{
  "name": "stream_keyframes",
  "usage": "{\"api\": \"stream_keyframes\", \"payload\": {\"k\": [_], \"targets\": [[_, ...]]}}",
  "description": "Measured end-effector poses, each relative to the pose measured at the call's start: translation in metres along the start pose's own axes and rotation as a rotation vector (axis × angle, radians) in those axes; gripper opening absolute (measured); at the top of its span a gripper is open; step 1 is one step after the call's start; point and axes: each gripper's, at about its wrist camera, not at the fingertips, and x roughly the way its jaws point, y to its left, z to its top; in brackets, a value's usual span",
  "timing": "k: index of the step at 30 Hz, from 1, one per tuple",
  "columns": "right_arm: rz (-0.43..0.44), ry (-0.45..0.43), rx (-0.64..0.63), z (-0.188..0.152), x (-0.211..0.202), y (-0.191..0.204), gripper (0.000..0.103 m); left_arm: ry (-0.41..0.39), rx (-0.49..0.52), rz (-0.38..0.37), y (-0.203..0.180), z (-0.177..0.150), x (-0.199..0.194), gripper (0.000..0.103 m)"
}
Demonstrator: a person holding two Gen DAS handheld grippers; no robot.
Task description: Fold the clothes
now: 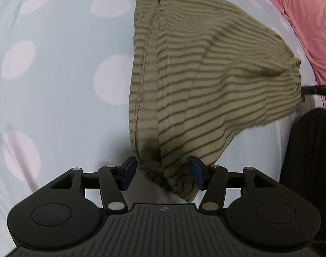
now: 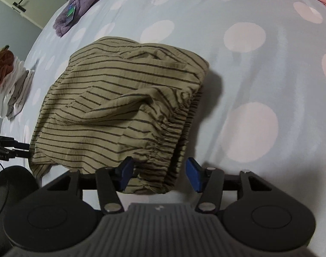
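Note:
An olive garment with dark stripes lies partly folded on the pale blue spotted bedsheet. My left gripper is open, and the garment's near hem corner lies between its blue pads without being clamped. In the right wrist view the same garment shows its gathered elastic waistband toward me. My right gripper is open, with the waistband edge lying between its fingers. The right gripper's tip shows at the far right of the left wrist view; the left gripper shows at the left of the right wrist view.
A pink garment lies at the upper right. A stack of folded white, grey and rust clothes sits at the left. A purple towel lies at the far edge of the bed. A dark shape is at the right.

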Motion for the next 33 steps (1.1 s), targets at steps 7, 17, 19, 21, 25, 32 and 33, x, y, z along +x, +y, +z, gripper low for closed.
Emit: {"api": "stream_keyframes", "payload": {"k": [7, 17, 19, 21, 25, 32, 33], "targets": [[-0.002, 0.007, -0.001, 0.003, 0.008, 0.007, 0.057, 0.05, 0.047, 0.013, 0.001, -0.01, 0.016, 0.052], [0.006, 0.075, -0.164, 0.006, 0.02, 0.012, 0.021, 0.004, 0.201, 0.025, -0.001, 0.001, 0.005, 0.003], [0.013, 0.048, -0.187, 0.008, 0.012, 0.009, 0.016, -0.077, 0.247, 0.072, 0.002, 0.006, -0.015, 0.003], [0.048, -0.01, -0.201, 0.01, -0.006, 0.004, 0.012, -0.201, 0.298, 0.089, 0.003, 0.007, -0.043, 0.003], [0.09, -0.066, -0.235, 0.011, -0.031, 0.0, 0.012, -0.308, 0.452, 0.089, -0.004, -0.003, -0.068, 0.003], [0.073, 0.13, -0.256, -0.002, 0.014, 0.0, 0.015, 0.044, 0.571, 0.101, -0.014, -0.022, 0.006, 0.008], [0.063, 0.148, -0.259, -0.002, 0.017, 0.002, 0.023, 0.057, 0.556, 0.101, -0.011, -0.021, 0.008, 0.013]]}}
